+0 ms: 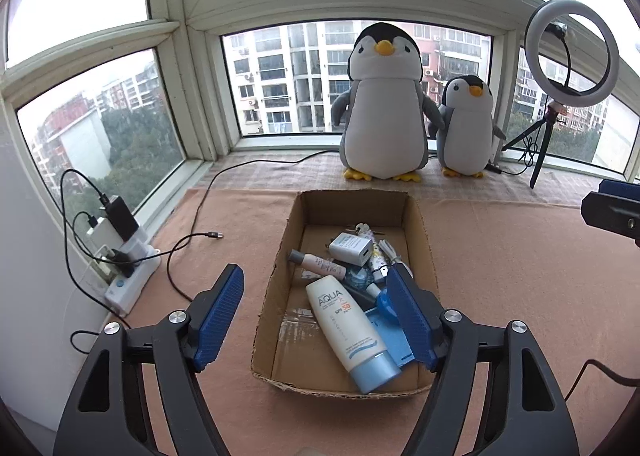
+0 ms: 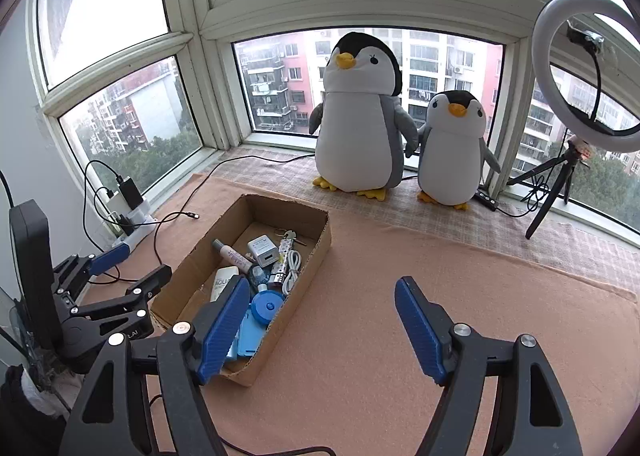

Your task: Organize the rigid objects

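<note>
An open cardboard box (image 1: 272,296) sits on the pink cloth with several small items in it. They include a white AQUA sunscreen tube (image 1: 352,332), a white charger cube (image 1: 352,250), a small pink tube (image 1: 320,264), a white cable (image 1: 394,252) and a blue round case (image 1: 382,302). My left gripper (image 1: 314,276) hovers above the box's near end, open, with nothing between its blue pads. My right gripper (image 2: 322,284) is open and empty too, over the cloth just right of the box (image 2: 316,248). The left gripper (image 2: 140,262) also shows in the right wrist view, left of the box.
Two plush penguins (image 1: 382,104) (image 1: 466,128) stand at the window behind the box. A ring light on a tripod (image 1: 572,52) is at the back right. A power strip with chargers (image 1: 128,256) and loose black cables (image 1: 192,240) lie at the left.
</note>
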